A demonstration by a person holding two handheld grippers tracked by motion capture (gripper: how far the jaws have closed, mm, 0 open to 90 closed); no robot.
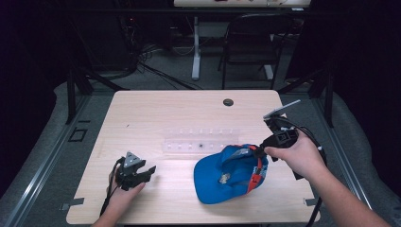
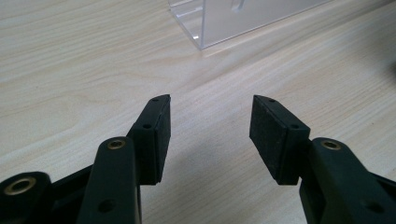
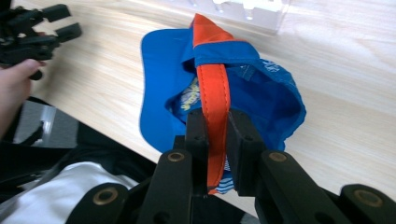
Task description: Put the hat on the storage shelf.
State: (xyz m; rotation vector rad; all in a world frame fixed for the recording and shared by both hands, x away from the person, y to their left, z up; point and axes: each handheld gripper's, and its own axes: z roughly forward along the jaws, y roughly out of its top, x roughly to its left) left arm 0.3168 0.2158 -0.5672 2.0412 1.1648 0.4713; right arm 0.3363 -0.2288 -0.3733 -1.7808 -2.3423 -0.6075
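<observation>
A blue cap (image 1: 226, 175) with an orange back strap (image 3: 214, 88) lies upside down on the wooden table (image 1: 156, 113), front right of centre. My right gripper (image 1: 259, 150) holds the cap's rear, its jaws shut on the orange strap (image 1: 256, 179). In the right gripper view the right gripper (image 3: 216, 130) pinches the strap, and the blue cap (image 3: 159, 84) hangs past it. My left gripper (image 1: 150, 171) rests low at the front left, apart from the cap. Seen from its own camera, the left gripper (image 2: 210, 126) stands open over bare wood.
A clear acrylic rack (image 1: 201, 139) with small white pegs lies across the table's middle, just behind the cap; its corner (image 2: 205, 23) is ahead of the left gripper. A dark round grommet (image 1: 228, 102) marks the far edge. A folding chair (image 1: 250, 42) stands beyond the table.
</observation>
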